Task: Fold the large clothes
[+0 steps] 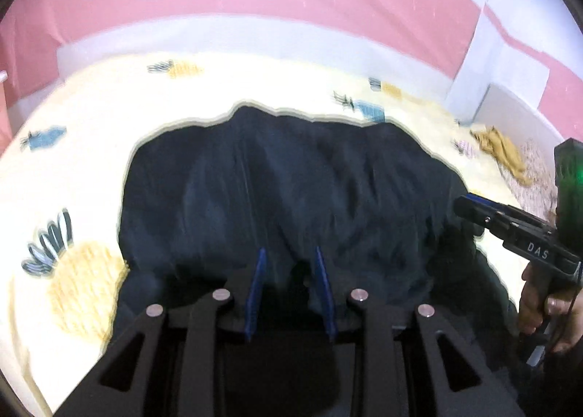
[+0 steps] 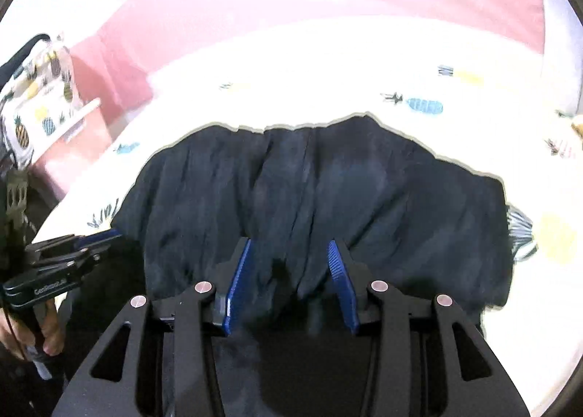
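1. A dark navy garment (image 1: 291,191) lies spread and rumpled across the middle of the bed, on a cream sheet printed with pineapples (image 1: 83,162). Its far hem runs ragged toward the pink wall; its near edge bunches up under both tools at the bed's near edge.
2. It looks soft, light and limp, full of loose creases, so I'd expect it to sag and slide rather than hold a line. The best hold is probably at the near edge, one pinch toward each corner, where the layers gather thick enough to bite.
3. The left gripper (image 1: 289,264) hangs over that near edge with its blue pads a modest gap apart. Cloth sits below and between them, but I can't see them pressing on it.
4. The right gripper (image 2: 291,253) stands wider apart, its pads flanking a raised fold without clearly clamping it.
5. A mustard cloth (image 1: 501,152) lies near the bed's far right corner, well clear of the garment.
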Available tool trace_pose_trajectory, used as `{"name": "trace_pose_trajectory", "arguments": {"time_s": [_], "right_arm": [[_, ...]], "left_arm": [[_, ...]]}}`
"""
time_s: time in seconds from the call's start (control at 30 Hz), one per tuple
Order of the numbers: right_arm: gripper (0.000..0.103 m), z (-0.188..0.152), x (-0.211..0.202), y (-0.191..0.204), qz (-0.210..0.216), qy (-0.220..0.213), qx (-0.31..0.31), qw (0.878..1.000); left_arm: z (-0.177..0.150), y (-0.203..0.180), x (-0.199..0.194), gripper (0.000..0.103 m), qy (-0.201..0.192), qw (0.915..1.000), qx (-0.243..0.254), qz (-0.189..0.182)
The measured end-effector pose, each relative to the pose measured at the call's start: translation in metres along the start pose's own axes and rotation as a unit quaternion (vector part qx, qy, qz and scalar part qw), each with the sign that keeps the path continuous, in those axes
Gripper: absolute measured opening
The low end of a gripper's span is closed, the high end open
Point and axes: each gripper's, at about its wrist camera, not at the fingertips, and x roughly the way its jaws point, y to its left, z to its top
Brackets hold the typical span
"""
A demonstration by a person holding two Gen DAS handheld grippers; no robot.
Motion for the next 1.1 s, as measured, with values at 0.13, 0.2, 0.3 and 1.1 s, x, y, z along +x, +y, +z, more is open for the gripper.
{"name": "trace_pose_trajectory", "arguments": {"time_s": [0.13,0.2,0.3,1.1], "right_arm": [[0.043,0.024,0.025,-0.024,-0.031,-0.016,0.007,0.999],[0.043,0.023,0.053,-0.045,-0.039,0.016,0.026,0.999],[0.043,0.005,0.084,-0.06,-0.06,0.044,0.025,0.997],[0.043,-0.035,0.067,0.002,-0.011,0.078,-0.034,0.996]], "left_arm": [[0.032,0.019,0.03,0.042,-0.019,0.9985,-0.023,0.046],[0.031,0.034,0.054,0.042,0.006,0.9974,-0.053,0.048],[0.013,0.047,0.083,0.045,0.03,0.9967,-0.067,0.036],[-0.024,-0.018,0.067,0.044,0.046,0.9984,0.004,-0.032]]}}
